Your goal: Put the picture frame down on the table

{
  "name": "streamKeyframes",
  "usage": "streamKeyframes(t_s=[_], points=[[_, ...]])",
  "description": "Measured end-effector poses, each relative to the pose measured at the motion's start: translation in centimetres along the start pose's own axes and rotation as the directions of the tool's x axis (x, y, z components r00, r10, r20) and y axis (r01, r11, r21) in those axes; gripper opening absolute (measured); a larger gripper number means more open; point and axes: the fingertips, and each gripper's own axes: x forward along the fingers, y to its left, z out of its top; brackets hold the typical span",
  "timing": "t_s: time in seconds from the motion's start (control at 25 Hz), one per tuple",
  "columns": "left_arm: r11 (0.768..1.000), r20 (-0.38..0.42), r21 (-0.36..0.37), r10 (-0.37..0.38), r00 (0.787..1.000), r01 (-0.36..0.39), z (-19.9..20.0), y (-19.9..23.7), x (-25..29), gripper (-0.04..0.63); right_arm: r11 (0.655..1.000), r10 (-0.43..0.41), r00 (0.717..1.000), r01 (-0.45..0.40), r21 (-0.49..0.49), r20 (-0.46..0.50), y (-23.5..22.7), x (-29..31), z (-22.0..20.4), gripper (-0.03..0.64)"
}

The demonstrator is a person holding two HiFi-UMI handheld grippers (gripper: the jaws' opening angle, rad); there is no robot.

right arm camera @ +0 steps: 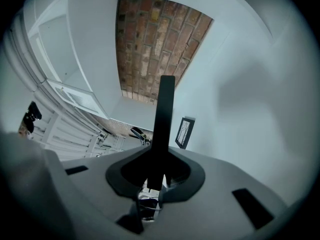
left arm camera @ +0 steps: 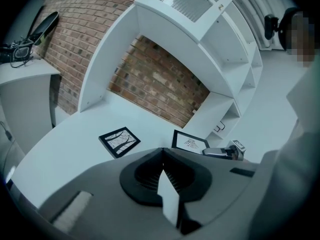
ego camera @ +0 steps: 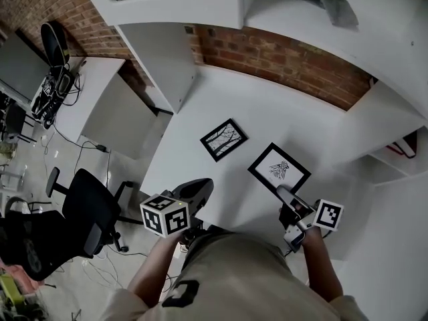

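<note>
Two black picture frames show on the white table [ego camera: 267, 112]. One frame with a tree print [ego camera: 224, 139] [left arm camera: 119, 140] [right arm camera: 185, 132] lies flat, further left. My right gripper [ego camera: 283, 192] [right arm camera: 159, 156] is shut on the near corner of the other frame [ego camera: 279, 168] [left arm camera: 190, 143], which has a small dark drawing. In the right gripper view this frame [right arm camera: 163, 114] stands edge-on between the jaws. I cannot tell whether it touches the table. My left gripper [ego camera: 199, 188] [left arm camera: 162, 153] is shut and holds nothing, near the table's front edge left of the held frame.
A brick wall [ego camera: 287, 62] and white shelving [ego camera: 401, 152] border the table at the back and right. A black office chair [ego camera: 87, 212] stands on the floor at left, beside a desk with cables [ego camera: 60, 79].
</note>
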Motion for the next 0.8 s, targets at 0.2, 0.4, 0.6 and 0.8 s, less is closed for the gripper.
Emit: streamKeyframes(t_s=[0.2, 0.4, 0.6, 0.8], points=[[0.999, 0.030, -0.017, 0.045, 0.999, -0.045, 0.8, 1.7, -0.7, 0.003, 1.000, 0.001, 1.000, -0.001, 0.003, -0.013, -0.3, 0.6, 0.2, 0.044], [0.997, 0.057, -0.023, 0.069, 0.996, -0.067, 1.9, 2.9, -1.3, 0.003, 1.000, 0.005, 1.000, -0.005, -0.003, -0.017, -0.1, 1.2, 0.5, 0.044], [0.998, 0.052, -0.030, 0.054, 0.997, -0.052, 1.4, 2.7, -1.4, 0.003, 1.000, 0.005, 1.000, -0.005, -0.002, -0.016, 0.3, 1.7, 0.2, 0.044], [1.000, 0.031, -0.025, 0.020, 0.999, -0.019, 0.4, 1.6, -1.1, 0.003, 1.000, 0.002, 1.000, -0.003, -0.021, -0.008, 0.5, 1.6, 0.2, 0.044]])
